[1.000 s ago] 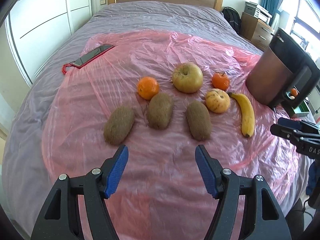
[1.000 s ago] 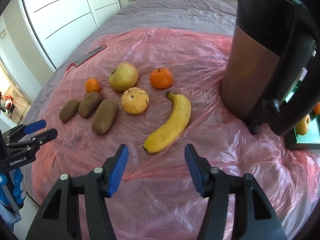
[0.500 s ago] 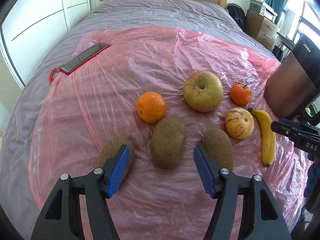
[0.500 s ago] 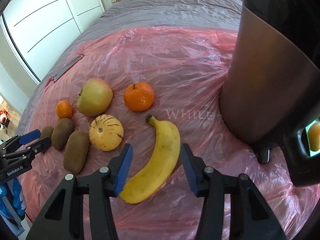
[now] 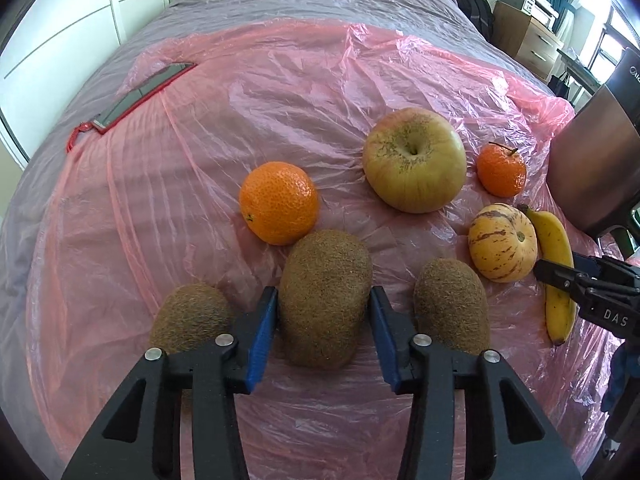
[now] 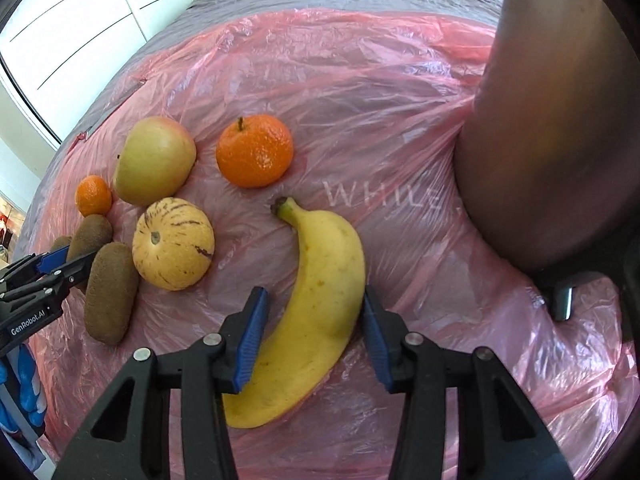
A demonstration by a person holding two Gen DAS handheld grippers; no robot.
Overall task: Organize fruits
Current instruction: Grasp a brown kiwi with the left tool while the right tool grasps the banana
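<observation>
You are closing your left gripper (image 5: 323, 322) on the middle kiwi (image 5: 325, 298), its blue pads touching both flanks so the fruit cannot roll. That kiwi is lying just in front of the big apple (image 5: 414, 159), your landmark. To the apple's right and nearer you, your right gripper (image 6: 313, 334) is narrowing astride the banana (image 6: 316, 304), the left pad not yet touching.
</observation>
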